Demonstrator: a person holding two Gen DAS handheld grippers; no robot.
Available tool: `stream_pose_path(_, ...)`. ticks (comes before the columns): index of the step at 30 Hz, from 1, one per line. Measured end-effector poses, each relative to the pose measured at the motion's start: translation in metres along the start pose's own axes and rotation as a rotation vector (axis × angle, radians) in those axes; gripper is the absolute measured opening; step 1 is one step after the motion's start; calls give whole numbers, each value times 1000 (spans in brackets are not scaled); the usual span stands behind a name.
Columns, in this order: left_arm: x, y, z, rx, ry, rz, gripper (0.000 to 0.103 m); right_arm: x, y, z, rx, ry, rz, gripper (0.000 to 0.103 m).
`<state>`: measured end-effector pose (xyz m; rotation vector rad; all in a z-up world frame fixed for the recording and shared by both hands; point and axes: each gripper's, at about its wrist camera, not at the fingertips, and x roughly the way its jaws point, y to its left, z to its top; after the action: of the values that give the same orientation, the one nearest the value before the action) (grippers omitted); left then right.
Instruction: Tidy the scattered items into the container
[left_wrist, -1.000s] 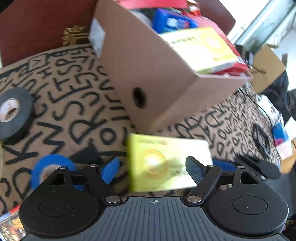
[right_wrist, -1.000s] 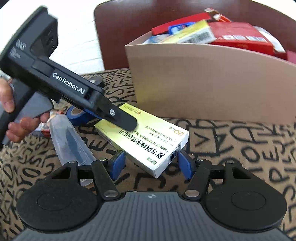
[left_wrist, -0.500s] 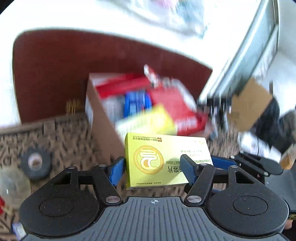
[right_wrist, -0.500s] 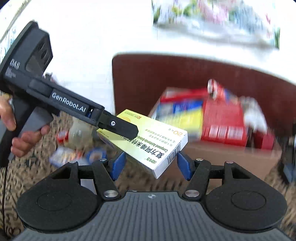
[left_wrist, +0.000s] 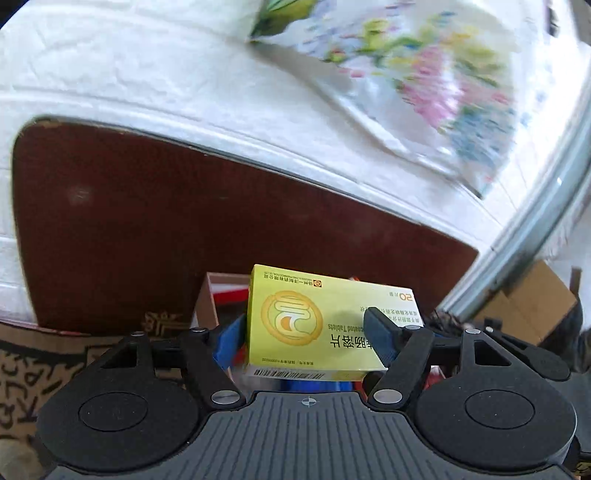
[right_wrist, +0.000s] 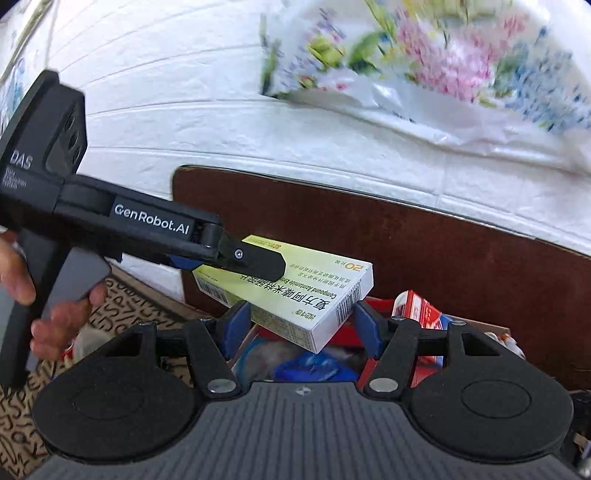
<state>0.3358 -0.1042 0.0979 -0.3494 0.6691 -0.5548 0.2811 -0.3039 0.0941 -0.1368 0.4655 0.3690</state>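
Your yellow tablet box (left_wrist: 325, 325) hides most of the cardboard container (left_wrist: 205, 295) behind it. The floral bag (right_wrist: 424, 62) on the wall is motion-blurred. Your left hand (right_wrist: 44, 310) is cut off at the frame edge.

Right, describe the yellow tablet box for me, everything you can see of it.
The yellow tablet box is a flat cardboard carton: yellow-green faces, round gold emblem, white edges, black Chinese and English print, barcodes. It looks closed and undented. It hangs tilted above the full cardboard container, pinched by the left tool at one end and apparently the right tool at the other.
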Motion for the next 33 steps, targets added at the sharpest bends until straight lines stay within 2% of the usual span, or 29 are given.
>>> stream_pose_path(4, 37, 18, 12, -44, 23, -4, 78, 30, -14, 6, -14, 34, -11, 67)
stream_pose_path(6, 57, 27, 13, -86, 63, -21, 77, 44, -20, 10, -18, 46, -40, 68)
stream_pose_path(8, 71, 36, 10, -147, 67, -34, 81, 55, -25, 11, -23, 69, -67, 69)
stream_pose_path(10, 78, 44, 8, -177, 85, -50, 87, 56, -24, 7, -36, 61, -78, 69)
stream_pose_path(16, 76, 50, 3, -167, 98, -70, 88, 50, -24, 3, -37, 48, -84, 74)
stream_pose_path(20, 54, 40, -1, -117, 88, -63, 91, 36, -17, 4, -18, 32, -83, 89)
stream_pose_path(23, 21, 30, -14, -83, 91, -79, 101, 14, 0, 2, -58, 18, -79, 96)
stream_pose_path(27, -33, 7, -36, 19, 109, -110, 103, -24, 35, -3, -75, 2, -35, 101)
stream_pose_path(30, -73, -6, -64, 78, 104, -129, 103, -53, 68, -15, -107, -17, 4, 102)
stream_pose_path(33, -111, -4, -100, 88, 94, -136, 103, -76, 100, -35, -121, -26, 45, 102)
